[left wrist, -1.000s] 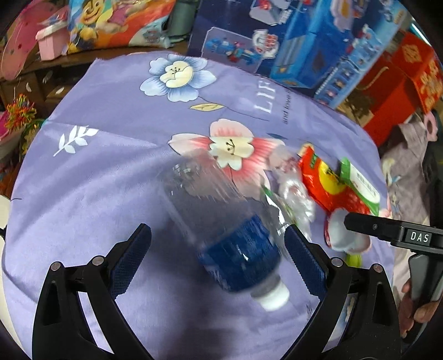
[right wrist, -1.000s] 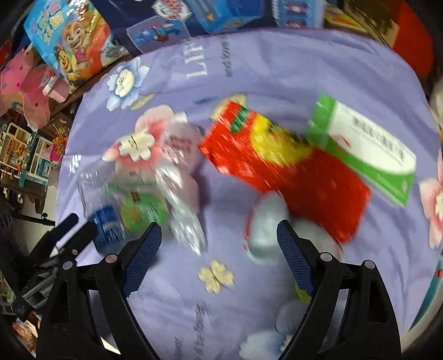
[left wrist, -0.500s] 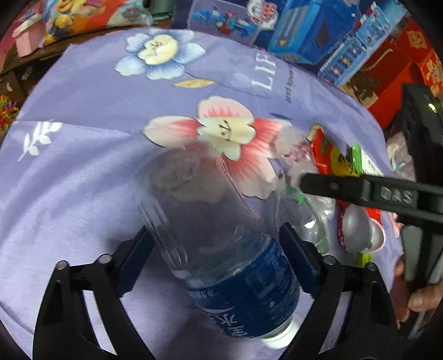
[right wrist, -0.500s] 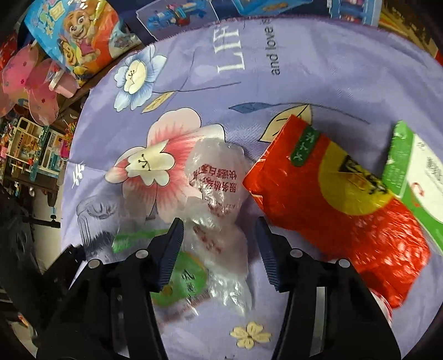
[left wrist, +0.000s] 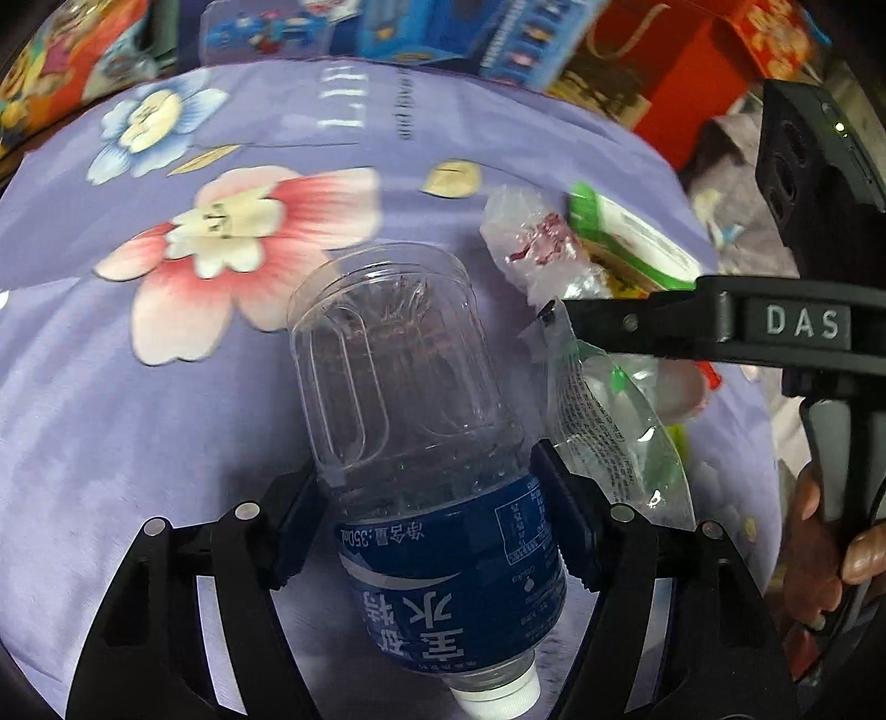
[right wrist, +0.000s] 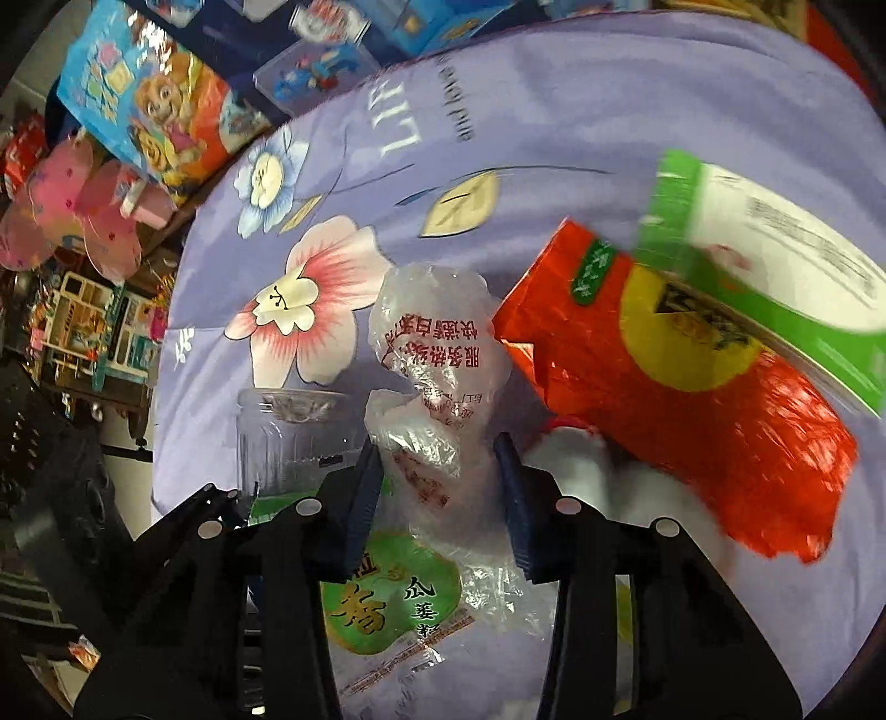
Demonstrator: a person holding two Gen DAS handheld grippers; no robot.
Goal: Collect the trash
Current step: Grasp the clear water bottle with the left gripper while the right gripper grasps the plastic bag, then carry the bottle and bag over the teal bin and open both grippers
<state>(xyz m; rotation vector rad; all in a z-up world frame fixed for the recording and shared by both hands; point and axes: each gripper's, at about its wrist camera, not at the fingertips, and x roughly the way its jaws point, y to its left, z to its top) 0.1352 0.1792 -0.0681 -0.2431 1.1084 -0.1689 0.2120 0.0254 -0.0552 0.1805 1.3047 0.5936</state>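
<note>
My left gripper (left wrist: 429, 493) is shut on an empty clear plastic bottle (left wrist: 421, 443) with a blue label, its white cap toward me. It holds the bottle over the purple flowered cloth (left wrist: 111, 399). My right gripper (right wrist: 440, 487) is closed on a crumpled clear plastic bag (right wrist: 437, 382) with red print. That gripper shows in the left wrist view (left wrist: 548, 313) with the bag (left wrist: 526, 243) beside the bottle. The bottle's base (right wrist: 288, 437) shows at the left of the right wrist view.
A red snack packet (right wrist: 664, 399), a green and white box (right wrist: 775, 266), a clear wrapper with a green label (right wrist: 387, 603) and a white cup (right wrist: 576, 459) lie on the cloth. Toy boxes (left wrist: 421, 27) and a red box (left wrist: 692, 66) stand behind the table.
My left gripper moved in around the bottle and shut on it. My right gripper moved left from the red packet to the clear bag and closed on it.
</note>
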